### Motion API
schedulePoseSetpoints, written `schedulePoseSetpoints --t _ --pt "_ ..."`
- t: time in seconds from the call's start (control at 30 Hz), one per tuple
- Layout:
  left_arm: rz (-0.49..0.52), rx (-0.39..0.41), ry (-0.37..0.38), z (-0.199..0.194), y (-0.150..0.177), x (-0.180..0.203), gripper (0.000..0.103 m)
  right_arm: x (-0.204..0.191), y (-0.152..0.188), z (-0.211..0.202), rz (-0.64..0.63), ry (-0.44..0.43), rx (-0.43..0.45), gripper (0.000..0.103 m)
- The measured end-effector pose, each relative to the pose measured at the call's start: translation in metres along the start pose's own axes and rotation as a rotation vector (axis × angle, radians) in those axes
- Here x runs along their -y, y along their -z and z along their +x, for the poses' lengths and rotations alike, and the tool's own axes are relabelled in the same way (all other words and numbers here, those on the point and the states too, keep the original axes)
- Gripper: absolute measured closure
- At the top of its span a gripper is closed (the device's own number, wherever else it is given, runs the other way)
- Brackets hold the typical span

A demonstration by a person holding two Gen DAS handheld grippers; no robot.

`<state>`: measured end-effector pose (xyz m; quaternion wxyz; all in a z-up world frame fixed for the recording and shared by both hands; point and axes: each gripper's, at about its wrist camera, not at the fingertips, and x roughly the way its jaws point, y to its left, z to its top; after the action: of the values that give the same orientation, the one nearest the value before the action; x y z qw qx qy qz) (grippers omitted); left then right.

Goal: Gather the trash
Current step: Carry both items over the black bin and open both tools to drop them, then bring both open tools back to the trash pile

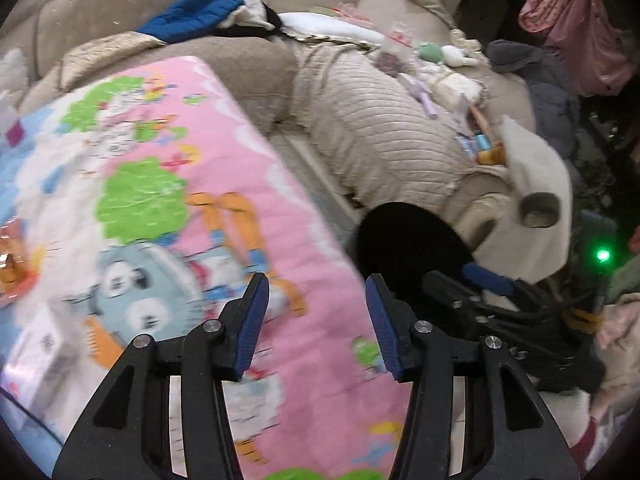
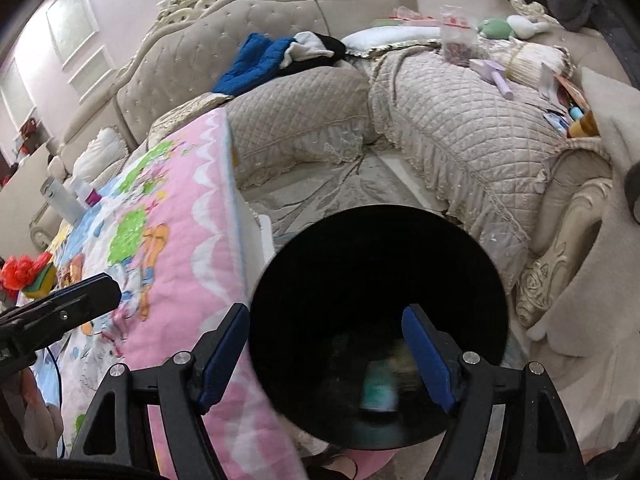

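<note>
While both claws hang over the scene, the round black trash bin (image 2: 376, 320) fills the lower centre of the right wrist view, standing on the floor between the counter and the sofa. The right claw (image 2: 328, 356) sits directly above the bin mouth with its jaws spread apart and nothing pressed between the ribbed blue pads (image 2: 430, 356). A blurred teal-and-white item (image 2: 378, 388) lies inside the bin, lower centre; its exact kind cannot be told.

The left claw (image 1: 318, 324) appears in the lower centre of the left wrist view, jaws apart and empty, above the edge of the counter. A glossy pink cartoon-print cover (image 1: 224, 168) drapes the counter (image 2: 260, 236), whose white corner shows beside the bin.

A beige quilted sofa (image 2: 460, 136) with lace-trimmed cushions and a tufted, carved backrest curves across the upper frame. On it lie a blue padded garment (image 2: 256, 60), a white pillow (image 2: 388, 36), a green-and-white soft toy (image 2: 508, 26) and a clear plastic bag (image 2: 456, 40). A red-and-yellow object (image 2: 28, 274) rests on the cover at the left edge.
</note>
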<state>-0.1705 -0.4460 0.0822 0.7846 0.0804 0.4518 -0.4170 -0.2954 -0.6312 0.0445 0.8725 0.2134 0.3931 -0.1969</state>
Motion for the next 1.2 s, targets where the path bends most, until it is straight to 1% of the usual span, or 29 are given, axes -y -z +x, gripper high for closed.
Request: schedulePoseSetpoints --t 0.13,0.23,0.5,0.63,0.77,0.87,0.93,1.1,1.17,1.2 --pt "-0.003 0.014 -0.071 -0.009 0.010 -0.016 0.054 -0.022 0.000 -0.002 -0.026 -0.027 0.001 0.027" --pt "-0.018 0.022 -0.106 -0.018 0.017 -0.031 0.054 -0.043 0.001 -0.003 -0.056 -0.048 -0.002 0.027" --pt "-0.093 0.036 -0.175 -0.054 0.036 -0.077 0.054 -0.110 0.009 0.001 -0.142 -0.127 -0.030 0.027" --pt "-0.140 0.040 -0.227 -0.078 0.048 -0.109 0.054 -0.148 0.017 0.009 -0.195 -0.174 -0.066 0.027" --pt "-0.196 0.052 -0.280 -0.106 0.064 -0.146 0.054 -0.194 0.027 0.024 -0.266 -0.221 -0.110 0.027" --pt "-0.234 0.062 -0.318 -0.127 0.077 -0.174 0.054 -0.222 0.033 0.034 -0.286 -0.271 -0.148 0.027" --pt "-0.271 0.069 -0.349 -0.142 0.087 -0.196 0.054 -0.239 0.036 0.038 -0.301 -0.289 -0.163 0.027" --pt "-0.359 0.082 -0.400 -0.172 0.108 -0.241 0.054 -0.277 0.043 0.051 -0.349 -0.315 -0.191 0.027" --pt "-0.402 0.088 -0.411 -0.183 0.118 -0.259 0.054 -0.290 0.044 0.058 -0.370 -0.290 -0.203 0.027" --pt "-0.416 0.091 -0.412 -0.186 0.121 -0.263 0.054 -0.297 0.043 0.065 -0.381 -0.258 -0.206 0.027"
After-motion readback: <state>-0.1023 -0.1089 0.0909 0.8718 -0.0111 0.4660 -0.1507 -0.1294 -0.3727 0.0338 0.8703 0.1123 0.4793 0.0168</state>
